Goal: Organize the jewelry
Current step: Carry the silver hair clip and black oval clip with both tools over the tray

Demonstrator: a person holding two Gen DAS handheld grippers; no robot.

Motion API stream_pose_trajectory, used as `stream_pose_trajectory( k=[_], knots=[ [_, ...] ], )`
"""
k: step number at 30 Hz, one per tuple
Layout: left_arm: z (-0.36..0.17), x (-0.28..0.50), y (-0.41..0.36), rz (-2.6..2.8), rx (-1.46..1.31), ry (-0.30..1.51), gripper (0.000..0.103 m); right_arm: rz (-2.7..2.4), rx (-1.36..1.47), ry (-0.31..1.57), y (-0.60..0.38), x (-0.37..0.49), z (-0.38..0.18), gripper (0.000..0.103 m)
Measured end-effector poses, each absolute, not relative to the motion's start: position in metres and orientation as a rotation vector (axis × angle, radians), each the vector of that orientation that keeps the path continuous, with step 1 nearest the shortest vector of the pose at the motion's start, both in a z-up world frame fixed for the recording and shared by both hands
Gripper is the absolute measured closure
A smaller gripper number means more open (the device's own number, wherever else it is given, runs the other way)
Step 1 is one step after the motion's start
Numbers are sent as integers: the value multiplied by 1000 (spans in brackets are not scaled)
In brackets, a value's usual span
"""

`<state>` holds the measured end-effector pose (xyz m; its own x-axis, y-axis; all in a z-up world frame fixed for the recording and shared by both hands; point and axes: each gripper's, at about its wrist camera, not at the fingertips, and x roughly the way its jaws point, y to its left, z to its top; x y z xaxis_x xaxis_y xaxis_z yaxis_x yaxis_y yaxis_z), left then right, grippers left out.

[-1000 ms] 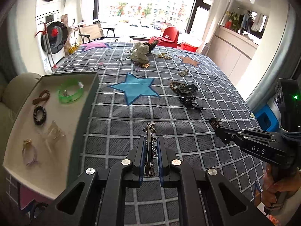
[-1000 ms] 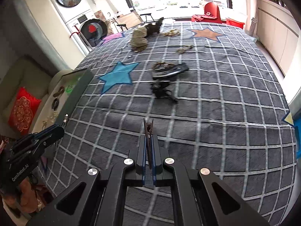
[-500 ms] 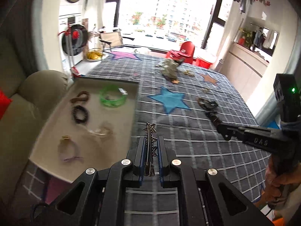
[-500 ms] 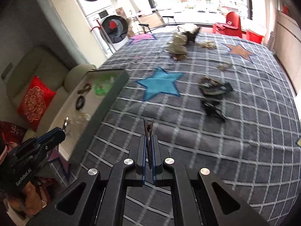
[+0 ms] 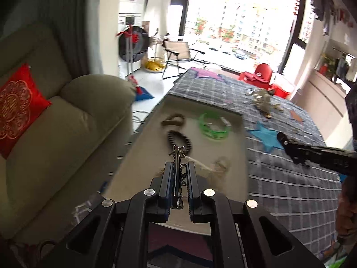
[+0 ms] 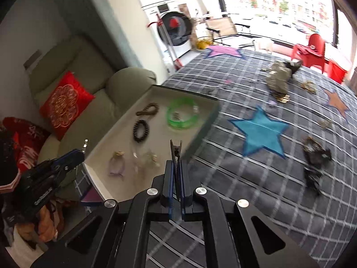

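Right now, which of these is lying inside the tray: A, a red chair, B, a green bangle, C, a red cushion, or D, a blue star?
B: the green bangle lies on the floor of the tray, near its far end, beside a black beaded bracelet.

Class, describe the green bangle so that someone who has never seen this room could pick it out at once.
Start at the checked grey cloth with stars, then find the shallow pale tray at its edge beside the sofa. The green bangle lies in the tray's far corner; it is the only bright, translucent green ring, while its neighbours are dark beaded bracelets.
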<state>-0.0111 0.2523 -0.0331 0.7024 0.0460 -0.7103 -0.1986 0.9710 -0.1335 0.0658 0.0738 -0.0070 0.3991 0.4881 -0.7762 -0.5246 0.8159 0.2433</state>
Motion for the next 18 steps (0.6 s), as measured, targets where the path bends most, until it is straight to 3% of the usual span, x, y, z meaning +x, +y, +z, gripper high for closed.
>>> stream_pose_trajectory(
  k=[18],
  knots=[
    [-90, 66, 281, 176, -219, 917, 89, 692, -100, 1090, 142, 126, -53, 98]
  ],
)
